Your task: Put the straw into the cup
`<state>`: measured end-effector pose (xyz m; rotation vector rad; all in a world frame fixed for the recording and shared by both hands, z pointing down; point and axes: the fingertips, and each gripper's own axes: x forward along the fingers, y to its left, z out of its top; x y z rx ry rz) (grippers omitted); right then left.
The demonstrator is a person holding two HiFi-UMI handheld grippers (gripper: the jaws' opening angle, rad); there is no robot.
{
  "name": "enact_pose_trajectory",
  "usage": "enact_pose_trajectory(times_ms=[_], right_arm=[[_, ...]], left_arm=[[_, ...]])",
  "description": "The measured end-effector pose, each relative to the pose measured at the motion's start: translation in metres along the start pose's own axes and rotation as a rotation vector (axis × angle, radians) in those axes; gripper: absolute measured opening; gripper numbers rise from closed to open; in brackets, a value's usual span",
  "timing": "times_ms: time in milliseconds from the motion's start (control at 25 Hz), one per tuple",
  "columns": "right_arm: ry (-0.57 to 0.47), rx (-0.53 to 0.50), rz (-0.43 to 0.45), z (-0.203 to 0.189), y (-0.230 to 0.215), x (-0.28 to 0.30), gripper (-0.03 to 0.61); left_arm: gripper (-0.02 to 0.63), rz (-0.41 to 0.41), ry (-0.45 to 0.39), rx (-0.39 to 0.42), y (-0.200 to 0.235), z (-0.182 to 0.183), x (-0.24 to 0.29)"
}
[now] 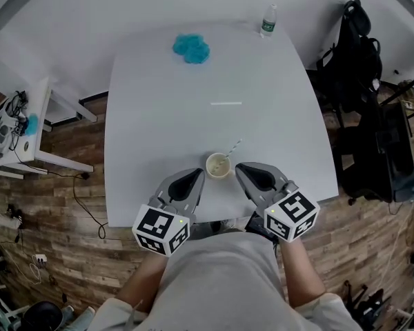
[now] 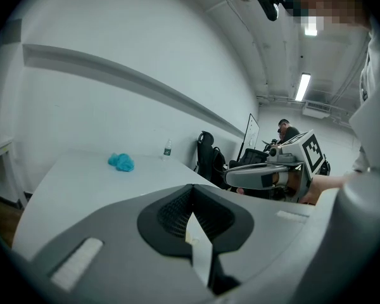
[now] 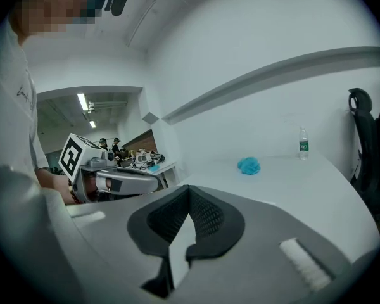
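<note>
Now, straw (image 1: 234, 145) inside the cup (image 1: 208, 165)

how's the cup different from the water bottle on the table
The cup sits by the table's near edge, close to the person; the bottle stands at the far edge. The cup is short, wide and open-topped, with a straw leaning out of it; the bottle is tall and slim with a green label. Both stand upright on the white table.
</note>
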<state>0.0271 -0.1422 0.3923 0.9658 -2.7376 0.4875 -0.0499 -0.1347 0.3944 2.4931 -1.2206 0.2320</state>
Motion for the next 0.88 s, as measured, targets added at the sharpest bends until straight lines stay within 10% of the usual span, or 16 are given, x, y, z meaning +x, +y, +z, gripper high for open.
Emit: enact_pose_trajectory(times_ms=[880], right_arm=[[0.014, 0.035, 0.013, -0.013, -0.006, 0.007, 0.005]], left_arm=[[0.018, 0.028, 0.016, 0.008, 0.006, -0.001, -0.003]])
